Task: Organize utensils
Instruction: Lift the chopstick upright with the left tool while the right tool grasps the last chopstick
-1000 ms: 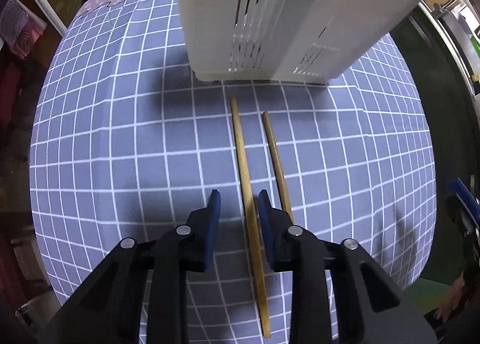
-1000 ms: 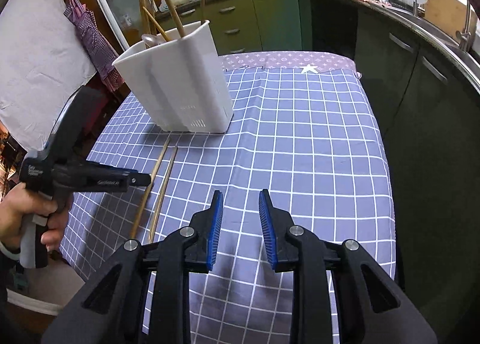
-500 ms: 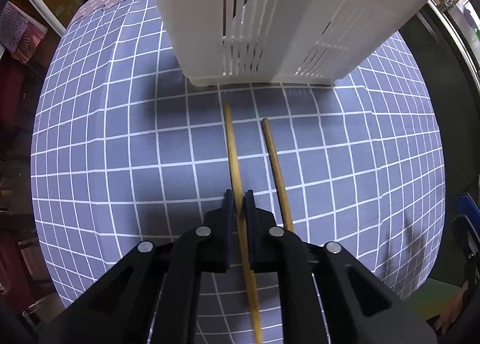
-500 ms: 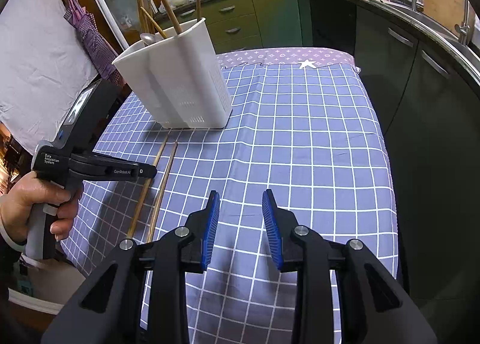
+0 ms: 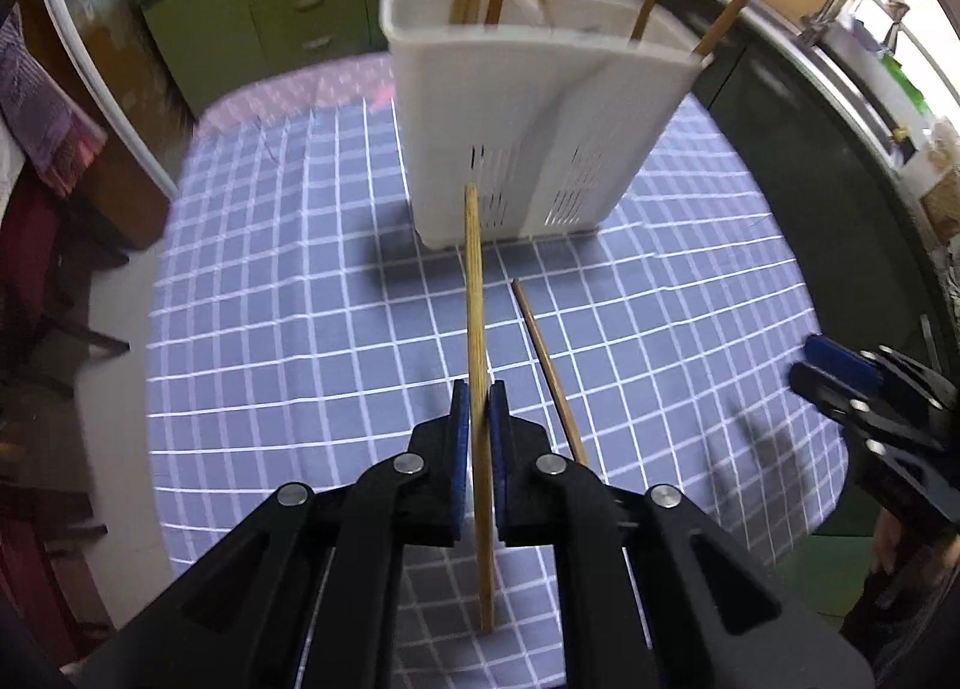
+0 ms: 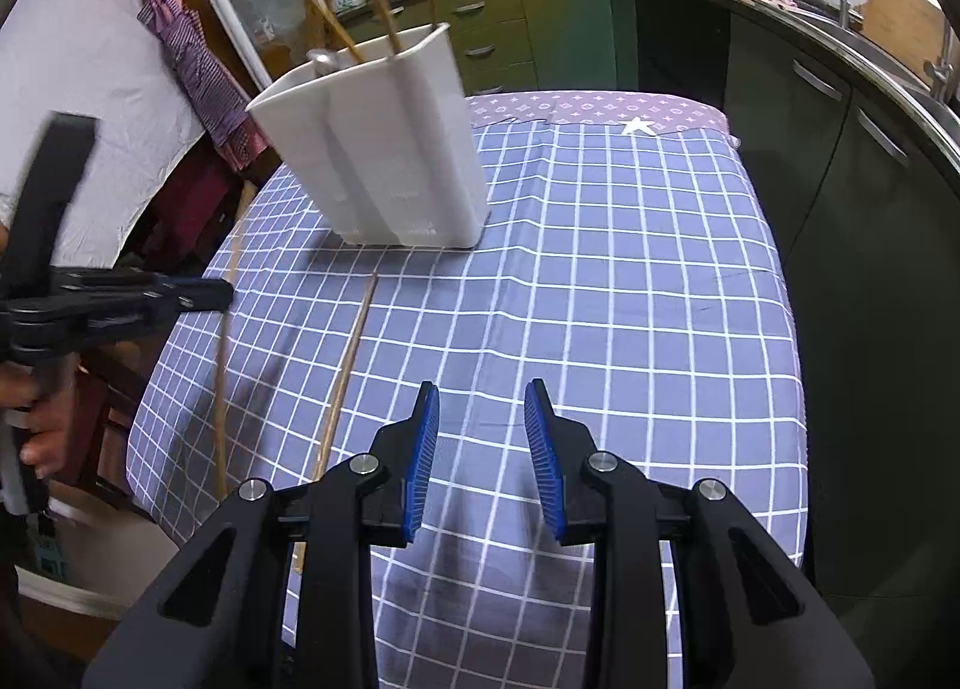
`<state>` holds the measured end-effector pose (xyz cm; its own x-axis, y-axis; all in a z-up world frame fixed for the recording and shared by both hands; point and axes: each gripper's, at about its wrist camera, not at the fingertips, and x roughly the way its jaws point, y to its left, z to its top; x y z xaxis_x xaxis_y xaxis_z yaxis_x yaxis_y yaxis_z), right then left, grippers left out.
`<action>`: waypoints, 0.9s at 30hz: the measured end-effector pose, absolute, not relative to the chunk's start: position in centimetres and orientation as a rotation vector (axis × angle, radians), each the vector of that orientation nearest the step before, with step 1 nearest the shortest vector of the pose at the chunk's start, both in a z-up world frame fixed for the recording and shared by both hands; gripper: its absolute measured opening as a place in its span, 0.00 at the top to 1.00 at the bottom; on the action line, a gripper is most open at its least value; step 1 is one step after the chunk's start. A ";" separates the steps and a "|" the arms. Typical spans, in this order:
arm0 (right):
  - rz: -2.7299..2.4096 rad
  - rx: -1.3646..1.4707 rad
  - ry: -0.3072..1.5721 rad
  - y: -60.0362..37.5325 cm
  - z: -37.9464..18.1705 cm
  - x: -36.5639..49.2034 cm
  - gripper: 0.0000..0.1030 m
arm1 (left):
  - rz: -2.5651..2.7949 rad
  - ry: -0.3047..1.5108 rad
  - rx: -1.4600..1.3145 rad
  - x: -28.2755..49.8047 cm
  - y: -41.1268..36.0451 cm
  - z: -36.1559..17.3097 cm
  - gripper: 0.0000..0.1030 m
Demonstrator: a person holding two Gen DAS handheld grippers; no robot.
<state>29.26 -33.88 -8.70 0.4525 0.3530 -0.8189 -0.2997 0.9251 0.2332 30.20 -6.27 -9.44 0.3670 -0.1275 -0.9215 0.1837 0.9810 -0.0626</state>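
Note:
My left gripper (image 5: pixel 478 407) is shut on a wooden chopstick (image 5: pixel 475 293) and holds it lifted above the table, its far end pointing at the white utensil holder (image 5: pixel 534 113). A second chopstick (image 5: pixel 549 371) lies on the checked cloth just right of it. In the right wrist view the left gripper (image 6: pixel 204 288) holds the lifted chopstick (image 6: pixel 225 329) at the left, and the other chopstick (image 6: pixel 348 371) lies on the cloth. My right gripper (image 6: pixel 480 443) is open and empty above the cloth. The holder (image 6: pixel 384 149) has several chopsticks and a spoon in it.
The table carries a blue checked cloth (image 6: pixel 630 281). Kitchen counters and green cabinets (image 6: pixel 540 11) run behind and to the right. A chair with cloths (image 6: pixel 198 89) stands at the table's left. The right gripper shows at the right edge of the left wrist view (image 5: pixel 864 389).
My left gripper shut on the left chopstick and lifted it off the cloth, tilting up toward the holder. The right gripper opened slightly wider and stayed over the cloth.

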 end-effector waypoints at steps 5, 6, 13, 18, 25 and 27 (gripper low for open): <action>0.427 0.009 1.046 -31.4 -9.1 29.4 0.68 | -0.214 1.099 0.045 27.4 -4.6 -6.1 0.94; 0.432 0.003 1.052 -31.1 -9.2 29.5 0.68 | -0.216 1.089 0.041 27.1 -4.3 -5.9 0.94; 0.484 -0.038 1.130 -27.0 -10.7 31.2 0.68 | -0.215 1.016 0.030 24.4 -2.1 -4.3 0.94; 0.501 -0.076 1.222 -23.6 -12.9 33.6 0.69 | -0.221 0.981 0.040 23.0 -1.7 -3.7 0.94; 0.458 -0.146 1.311 -19.6 -15.7 36.7 0.79 | -0.235 0.956 0.067 21.9 -1.3 -3.4 0.94; 0.444 -0.165 1.320 -18.9 -16.0 37.1 0.81 | -0.239 0.954 0.076 21.8 -1.3 -3.5 0.94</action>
<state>37.09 -18.92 -16.01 0.1793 0.2200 -0.9589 -0.4043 0.9051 0.1321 21.79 -1.32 -3.49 0.5543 -0.1690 -0.8150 0.2357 0.9710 -0.0411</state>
